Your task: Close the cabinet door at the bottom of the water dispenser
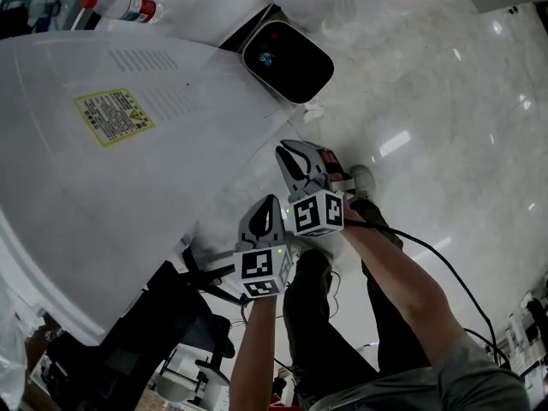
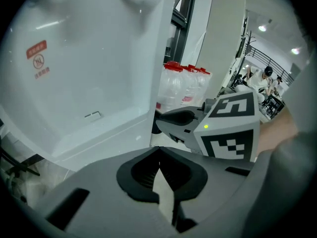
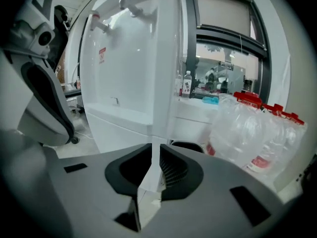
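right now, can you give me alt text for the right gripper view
A tall white water dispenser fills the centre, seen over the right claw, its jaws narrowly apart and empty. Red-capped water bottles sit at right.

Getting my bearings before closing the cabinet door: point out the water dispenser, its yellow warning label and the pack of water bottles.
water dispenser [image 1: 103, 212], head view, bare white panel.
yellow warning label [image 1: 113, 116], head view, middle of the sticker.
pack of water bottles [image 3: 252, 138], right gripper view, clear body of a front bottle.
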{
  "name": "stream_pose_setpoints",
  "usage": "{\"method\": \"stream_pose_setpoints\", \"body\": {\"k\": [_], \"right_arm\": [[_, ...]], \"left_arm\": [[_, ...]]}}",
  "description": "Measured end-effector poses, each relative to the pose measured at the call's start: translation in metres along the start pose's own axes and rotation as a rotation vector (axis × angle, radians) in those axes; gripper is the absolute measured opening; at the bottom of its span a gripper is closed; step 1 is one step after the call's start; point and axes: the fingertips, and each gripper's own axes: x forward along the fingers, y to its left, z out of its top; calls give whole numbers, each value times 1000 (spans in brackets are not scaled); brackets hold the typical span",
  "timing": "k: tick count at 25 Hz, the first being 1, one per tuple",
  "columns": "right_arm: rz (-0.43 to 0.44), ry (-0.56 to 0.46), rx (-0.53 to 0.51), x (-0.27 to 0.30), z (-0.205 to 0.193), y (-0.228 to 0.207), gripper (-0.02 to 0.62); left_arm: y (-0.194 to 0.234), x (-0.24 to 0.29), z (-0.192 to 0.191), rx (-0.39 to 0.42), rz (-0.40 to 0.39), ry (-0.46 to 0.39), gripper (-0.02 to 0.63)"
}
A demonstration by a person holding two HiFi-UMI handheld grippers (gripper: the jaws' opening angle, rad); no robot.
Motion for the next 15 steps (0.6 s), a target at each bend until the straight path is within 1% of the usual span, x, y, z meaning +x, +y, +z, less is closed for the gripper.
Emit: {"method": "stream_pose_setpoints", "body": {"k": [4,8,15], "right_arm": [[-20,2,18,-38,17,12,35],[-41,-17,19,-71,39,22,14],[-46,-41,67,-126,79,34,9]], "left_arm": [[-11,-34,11,22,-17,-20,8],[-15,-64,13,44,-25,-31,8],[-15,-119,30,80,-10,-82,8]]}}
